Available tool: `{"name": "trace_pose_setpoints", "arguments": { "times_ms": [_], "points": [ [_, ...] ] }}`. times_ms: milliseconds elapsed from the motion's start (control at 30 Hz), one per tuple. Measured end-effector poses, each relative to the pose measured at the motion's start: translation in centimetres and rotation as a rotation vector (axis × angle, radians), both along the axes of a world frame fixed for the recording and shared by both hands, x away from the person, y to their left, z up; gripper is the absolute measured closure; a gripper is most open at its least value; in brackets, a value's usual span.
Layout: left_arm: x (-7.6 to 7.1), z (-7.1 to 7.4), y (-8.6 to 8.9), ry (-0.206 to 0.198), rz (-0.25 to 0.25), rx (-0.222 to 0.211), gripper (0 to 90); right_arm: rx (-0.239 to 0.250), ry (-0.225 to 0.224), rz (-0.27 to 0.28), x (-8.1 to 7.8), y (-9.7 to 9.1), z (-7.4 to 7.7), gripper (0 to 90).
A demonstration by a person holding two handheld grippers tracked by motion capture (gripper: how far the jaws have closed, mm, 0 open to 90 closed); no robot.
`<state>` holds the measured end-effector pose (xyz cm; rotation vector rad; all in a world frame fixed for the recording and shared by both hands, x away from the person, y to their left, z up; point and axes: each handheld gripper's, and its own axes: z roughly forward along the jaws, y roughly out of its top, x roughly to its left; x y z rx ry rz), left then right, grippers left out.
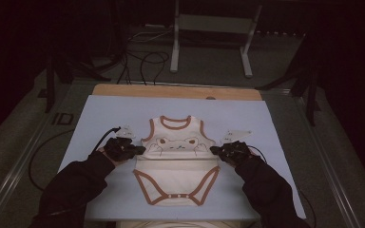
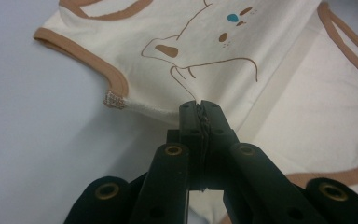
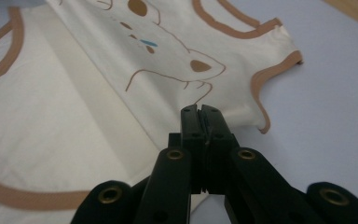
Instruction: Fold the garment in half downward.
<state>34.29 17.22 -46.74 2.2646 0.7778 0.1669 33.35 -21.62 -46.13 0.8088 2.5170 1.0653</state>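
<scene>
Baby bodysuit point(image 1: 178, 159), cream, bear print, flat on counter point(image 1: 100, 114). Left claw point(image 1: 141, 150), right claw point(image 1: 214, 150) each pinching side fold, likely for folding.

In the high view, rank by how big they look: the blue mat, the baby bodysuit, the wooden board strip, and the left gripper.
1. blue mat
2. baby bodysuit
3. wooden board strip, long but thin
4. left gripper, pinching the bodysuit's side; smallest

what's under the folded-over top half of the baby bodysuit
The bodysuit's lower half lies beneath the fold, on the pale blue mat. How far that lower layer reaches under the bear print stays covered.
</scene>
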Motion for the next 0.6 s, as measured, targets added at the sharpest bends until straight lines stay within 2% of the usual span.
{"name": "trace_pose_setpoints", "arguments": {
  "times_ms": [333, 600],
  "points": [
    [-2.5, -0.2, 0.2, 0.008, -0.042, 0.009, 89.8, -0.003, 0.003, 0.021, -2.5, -0.1, -0.1, 89.8],
    [-4.1, -0.8, 0.4, 0.010, -0.049, 0.011, 89.8, 0.008, 0.020, 0.030, -4.0, -0.1, -0.7, 89.8]
  ]
}}
